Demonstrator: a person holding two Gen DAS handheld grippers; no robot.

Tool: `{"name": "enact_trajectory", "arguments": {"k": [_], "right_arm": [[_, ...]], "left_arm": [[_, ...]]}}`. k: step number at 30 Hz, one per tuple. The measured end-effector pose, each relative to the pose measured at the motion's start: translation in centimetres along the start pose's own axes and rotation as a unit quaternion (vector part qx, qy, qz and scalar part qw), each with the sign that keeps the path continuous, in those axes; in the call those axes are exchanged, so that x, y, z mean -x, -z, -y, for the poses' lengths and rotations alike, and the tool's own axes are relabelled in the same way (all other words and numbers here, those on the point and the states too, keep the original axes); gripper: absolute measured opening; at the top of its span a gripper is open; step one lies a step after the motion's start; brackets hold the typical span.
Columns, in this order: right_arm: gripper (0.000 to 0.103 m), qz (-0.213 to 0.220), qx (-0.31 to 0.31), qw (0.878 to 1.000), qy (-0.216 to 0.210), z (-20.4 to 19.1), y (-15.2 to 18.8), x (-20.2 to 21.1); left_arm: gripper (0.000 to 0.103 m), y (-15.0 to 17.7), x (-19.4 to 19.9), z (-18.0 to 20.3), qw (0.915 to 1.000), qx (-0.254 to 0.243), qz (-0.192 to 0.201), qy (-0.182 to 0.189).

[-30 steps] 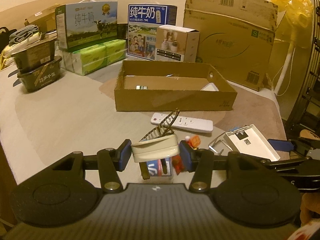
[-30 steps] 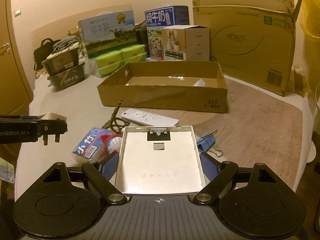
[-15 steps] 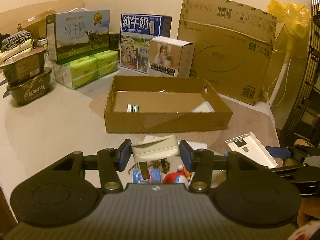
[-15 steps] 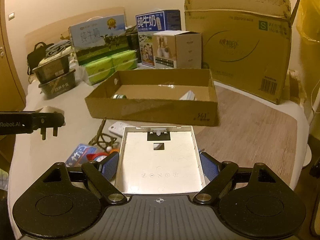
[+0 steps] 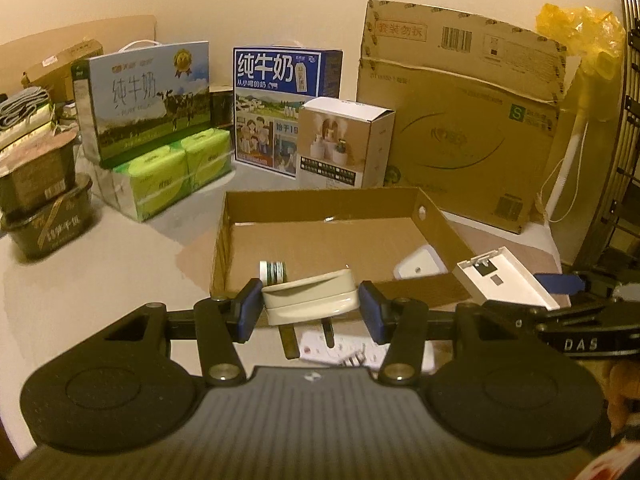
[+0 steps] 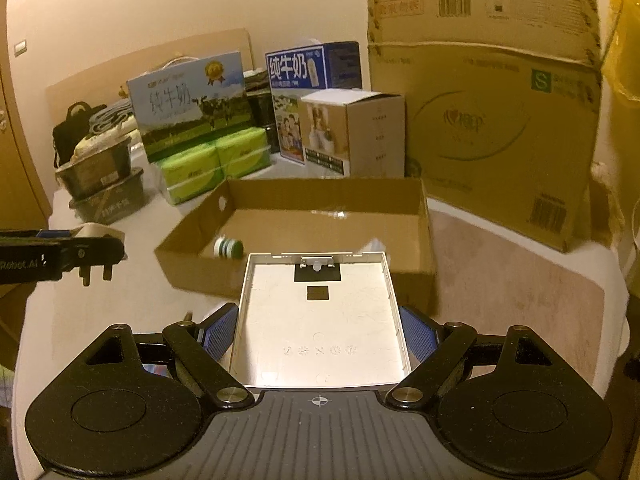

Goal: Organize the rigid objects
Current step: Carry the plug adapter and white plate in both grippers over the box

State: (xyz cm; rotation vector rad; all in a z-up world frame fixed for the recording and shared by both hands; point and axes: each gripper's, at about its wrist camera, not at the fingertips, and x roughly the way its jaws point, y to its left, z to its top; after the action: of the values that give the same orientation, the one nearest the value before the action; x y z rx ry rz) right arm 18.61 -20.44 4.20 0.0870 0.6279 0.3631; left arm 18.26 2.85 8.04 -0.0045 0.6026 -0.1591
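here we hold one rigid item in each tool: the left gripper (image 5: 311, 307) is clamped across the flanks of a cream plug adapter (image 5: 309, 298), pins hanging down, and the right gripper (image 6: 319, 330) is closed on the side edges of a flat white cover plate (image 6: 318, 320). both items hang above the near wall of the open cardboard tray (image 6: 192, 276). we judge both light and stiff; the adapter's glossy shell may slip, so we grip its flat sides, and the thin plate is best held by its long edges. a tape roll (image 6: 228, 247) and a white device (image 5: 418, 266) already lie in the tray. the near wall, and a power strip (image 5: 344, 354) below the adapter, stand in the way.
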Motion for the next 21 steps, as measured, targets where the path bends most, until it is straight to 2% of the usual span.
{"name": "enact_trajectory", "arguments": {"k": [12, 21], "right_arm": [[0.085, -0.010, -0.003, 1.000, -0.011, 2.8, -7.1, -6.9], [0.085, -0.030, -0.004, 1.000, -0.009, 4.6, -9.0, -11.5]], "left_arm": [[0.048, -4.6, -6.8, -0.9, 0.9998, -0.011, -0.013, 0.009], [0.048, -5.2, -12.4, -1.4, 0.9988, -0.023, -0.044, 0.006]]}}
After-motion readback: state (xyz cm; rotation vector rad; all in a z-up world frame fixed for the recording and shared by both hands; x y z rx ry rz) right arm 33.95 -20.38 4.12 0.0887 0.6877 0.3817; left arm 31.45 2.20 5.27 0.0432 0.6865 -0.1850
